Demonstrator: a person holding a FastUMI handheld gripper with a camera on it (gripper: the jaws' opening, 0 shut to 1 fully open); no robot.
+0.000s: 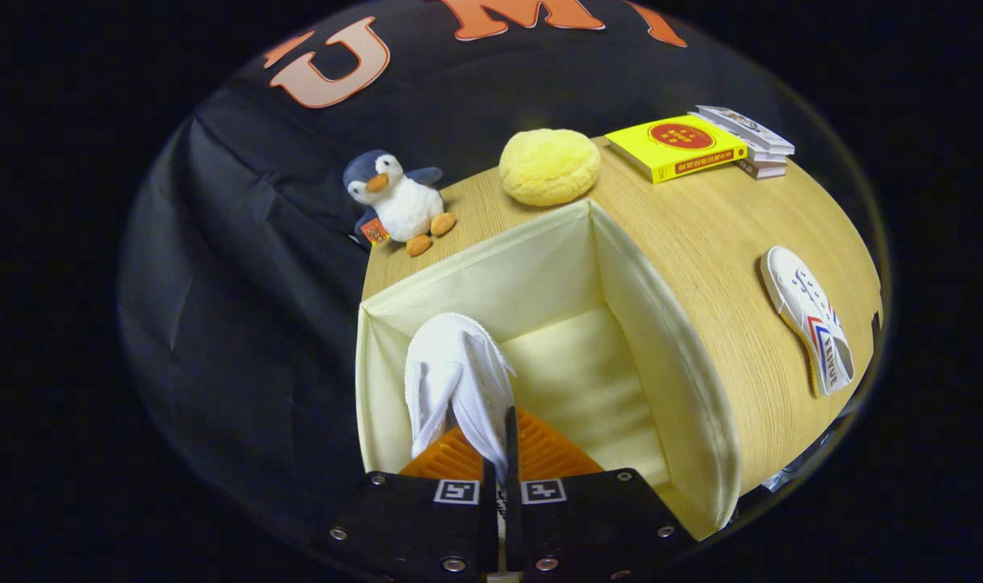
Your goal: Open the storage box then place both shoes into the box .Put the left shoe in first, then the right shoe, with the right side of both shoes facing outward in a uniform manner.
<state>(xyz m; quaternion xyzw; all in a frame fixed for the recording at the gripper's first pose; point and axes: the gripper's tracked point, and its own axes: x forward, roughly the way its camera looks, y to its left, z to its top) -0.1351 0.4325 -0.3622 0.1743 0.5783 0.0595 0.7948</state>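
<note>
Gripper [498, 465] pinched tight on white canvas shoe [457, 380] | hanging inside open cream fabric box [686, 380] | ready to drop

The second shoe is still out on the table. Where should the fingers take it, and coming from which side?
The shoe on the table lies on its side, opening toward the box. Probably best from above, pinching the collar wall, one finger inside the opening. The fingers are closed on the first shoe.

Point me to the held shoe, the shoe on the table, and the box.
Held shoe [451, 364], gripper view, its upper.
Table shoe [811, 320], gripper view, its side.
Box [661, 340], gripper view, right wall.
</note>
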